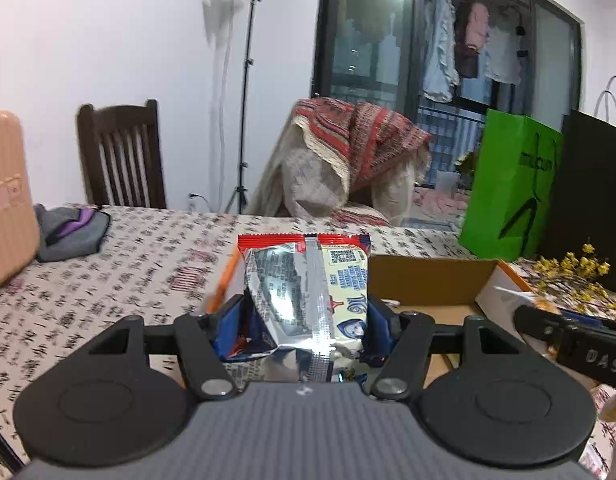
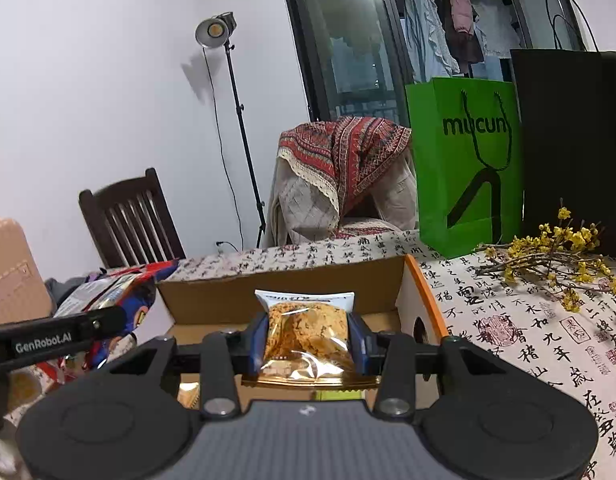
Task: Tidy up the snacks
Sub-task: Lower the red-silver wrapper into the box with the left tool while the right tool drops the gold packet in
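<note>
My left gripper (image 1: 304,320) is shut on a silver, red and blue snack bag (image 1: 304,292), held upright above the table at the left edge of an open cardboard box (image 1: 427,280). My right gripper (image 2: 308,336) is shut on a clear packet of golden-brown crispy snack (image 2: 306,332), held over the same box (image 2: 284,292). The left gripper and its bag also show at the left of the right wrist view (image 2: 108,296). The right gripper shows at the right edge of the left wrist view (image 1: 567,340).
The table has a calligraphy-print cloth (image 2: 527,340). A green paper bag (image 2: 463,168) and a black bag (image 2: 571,152) stand at the back right, with yellow flower twigs (image 2: 555,256) in front. A pink suitcase (image 1: 8,208) and grey cloth (image 1: 72,232) lie left.
</note>
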{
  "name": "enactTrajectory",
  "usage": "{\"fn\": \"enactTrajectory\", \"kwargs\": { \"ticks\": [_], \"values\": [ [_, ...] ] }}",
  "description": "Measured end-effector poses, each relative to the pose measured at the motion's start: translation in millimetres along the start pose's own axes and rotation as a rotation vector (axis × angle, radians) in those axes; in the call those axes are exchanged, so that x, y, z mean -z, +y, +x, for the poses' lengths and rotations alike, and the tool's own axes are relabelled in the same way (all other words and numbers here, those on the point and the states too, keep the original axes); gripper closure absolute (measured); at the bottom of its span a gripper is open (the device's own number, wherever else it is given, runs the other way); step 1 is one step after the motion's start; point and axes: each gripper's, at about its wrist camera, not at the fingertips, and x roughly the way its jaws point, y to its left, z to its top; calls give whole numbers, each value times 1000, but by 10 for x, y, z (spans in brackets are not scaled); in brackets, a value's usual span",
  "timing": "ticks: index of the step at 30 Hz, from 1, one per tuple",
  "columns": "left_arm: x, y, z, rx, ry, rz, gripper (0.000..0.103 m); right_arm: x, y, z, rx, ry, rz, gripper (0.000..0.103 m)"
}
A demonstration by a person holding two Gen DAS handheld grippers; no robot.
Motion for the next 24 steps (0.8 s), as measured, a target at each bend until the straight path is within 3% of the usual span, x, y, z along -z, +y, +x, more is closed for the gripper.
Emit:
{"fn": "enactTrajectory", "kwargs": {
  "ticks": [3, 5, 6, 7, 9, 11, 20, 24],
  "values": [
    [41, -52, 14, -5, 3, 32, 36, 42, 33, 39, 32, 8, -32, 62],
    [69, -98, -2, -15, 0, 46, 18, 58, 39, 48, 46, 25, -36, 58],
    [76, -117, -22, -24, -11, 51, 2, 60, 30, 44, 47, 32, -32, 51],
    [81, -125, -63, -35, -34, 51, 0, 60, 13, 41, 47, 36, -22, 44],
    [72, -129, -129, -32, -58, 50, 0, 54, -13, 4, 51, 24, -8, 12],
    [53, -103, -155, -20, -52, 31, 0, 41, -48, -45, 36, 8, 15, 2],
    [-71, -56, -311, -26, -25, 10, 0, -108, -90, -316, 26, -62, 50, 0],
    [-191, -14, -580, -12, -56, -16, 0, -213, -47, -531, 17, -80, 45, 0]
  ]
}}
